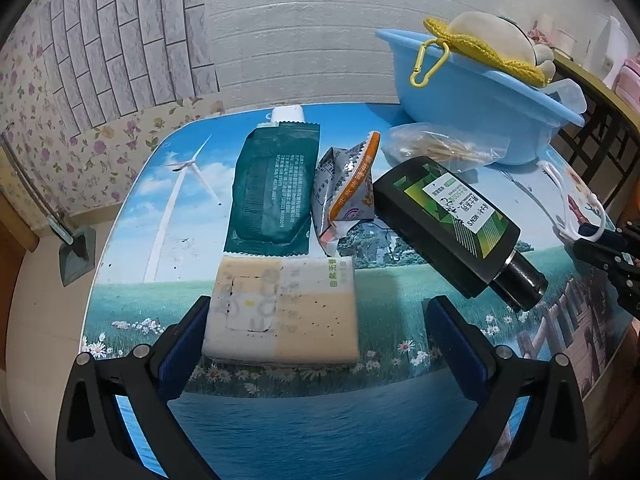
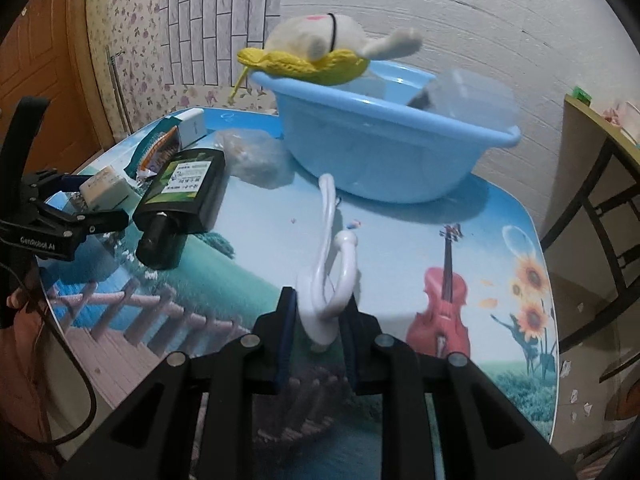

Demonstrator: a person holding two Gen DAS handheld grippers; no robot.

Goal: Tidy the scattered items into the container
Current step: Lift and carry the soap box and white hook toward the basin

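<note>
My left gripper (image 1: 318, 304) stands wide open around a beige speckled block (image 1: 280, 312) lying on the table, its pads clear of the block's sides. Beyond the block lie a green tube (image 1: 276, 188), an orange and silver packet (image 1: 348, 188), a black bottle (image 1: 452, 224) and a clear bag (image 1: 440, 148). My right gripper (image 2: 320, 300) is shut on a white plastic hook (image 2: 327, 216), lifted in front of the blue basin (image 2: 384, 152). A plush toy (image 2: 316, 40) with a yellow knit hat rests on the basin's rim. A clear box (image 2: 472, 96) sits inside.
The round table (image 2: 400, 248) has a printed landscape top, and its edge curves close on the right. A dark metal chair (image 2: 600, 208) stands to the right. A white brick wall rises right behind the basin. A yellow carabiner (image 1: 428, 62) hangs over the rim.
</note>
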